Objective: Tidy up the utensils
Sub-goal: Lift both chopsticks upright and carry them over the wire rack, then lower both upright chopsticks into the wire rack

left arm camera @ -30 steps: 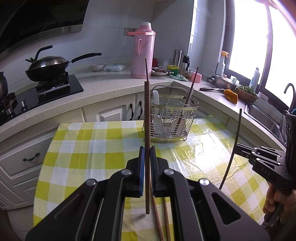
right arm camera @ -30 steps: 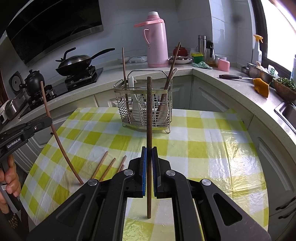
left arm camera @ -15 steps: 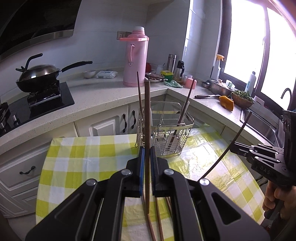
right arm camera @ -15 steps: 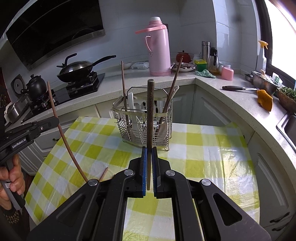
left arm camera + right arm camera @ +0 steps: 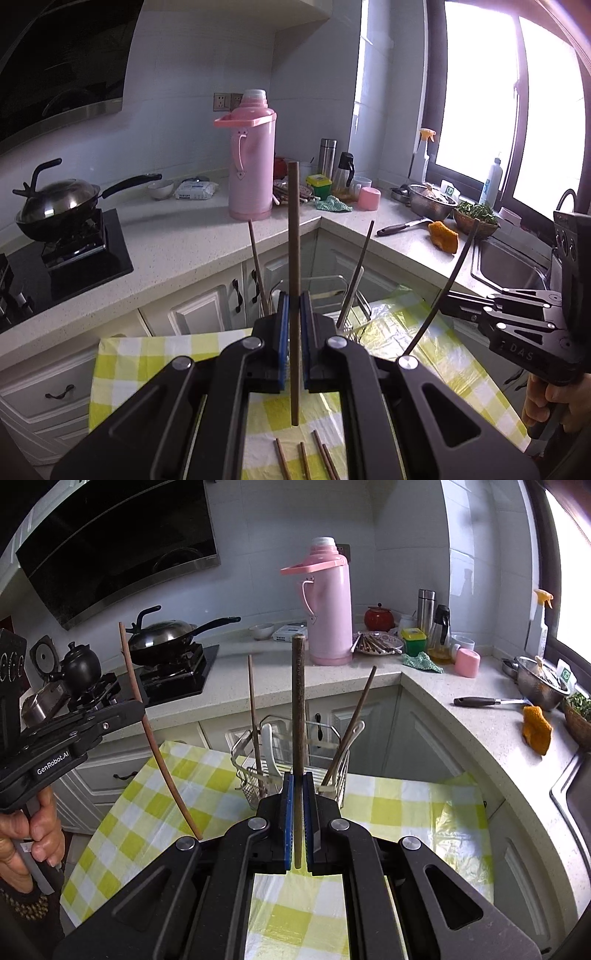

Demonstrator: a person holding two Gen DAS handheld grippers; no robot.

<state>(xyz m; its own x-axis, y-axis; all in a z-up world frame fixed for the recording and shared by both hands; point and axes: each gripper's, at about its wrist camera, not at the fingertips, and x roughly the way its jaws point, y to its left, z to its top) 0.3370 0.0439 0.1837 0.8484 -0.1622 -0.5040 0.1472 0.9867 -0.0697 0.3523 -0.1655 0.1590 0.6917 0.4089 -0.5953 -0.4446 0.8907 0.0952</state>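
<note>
My left gripper [image 5: 294, 325] is shut on a brown chopstick [image 5: 294, 258] held upright above the checked table. My right gripper [image 5: 299, 805] is shut on another brown chopstick [image 5: 297, 709], also upright. The wire utensil basket [image 5: 332, 771] stands on the table beyond both grippers; it holds two chopsticks and white utensils. It is partly hidden behind my left fingers in the left wrist view [image 5: 325, 284]. Several loose chopsticks [image 5: 314, 458] lie on the tablecloth below my left gripper. Each gripper shows in the other's view: right gripper [image 5: 448, 301], left gripper [image 5: 136, 710].
The yellow checked tablecloth [image 5: 406, 797] covers the table. A counter behind carries a pink thermos [image 5: 328, 605], a wok on a stove [image 5: 166, 638], a knife [image 5: 487, 701] and bowls. A sink [image 5: 509, 266] lies at the right.
Both grippers have risen and tilted up with their chopsticks; the basket now sits lower in view and closer behind the fingers.
</note>
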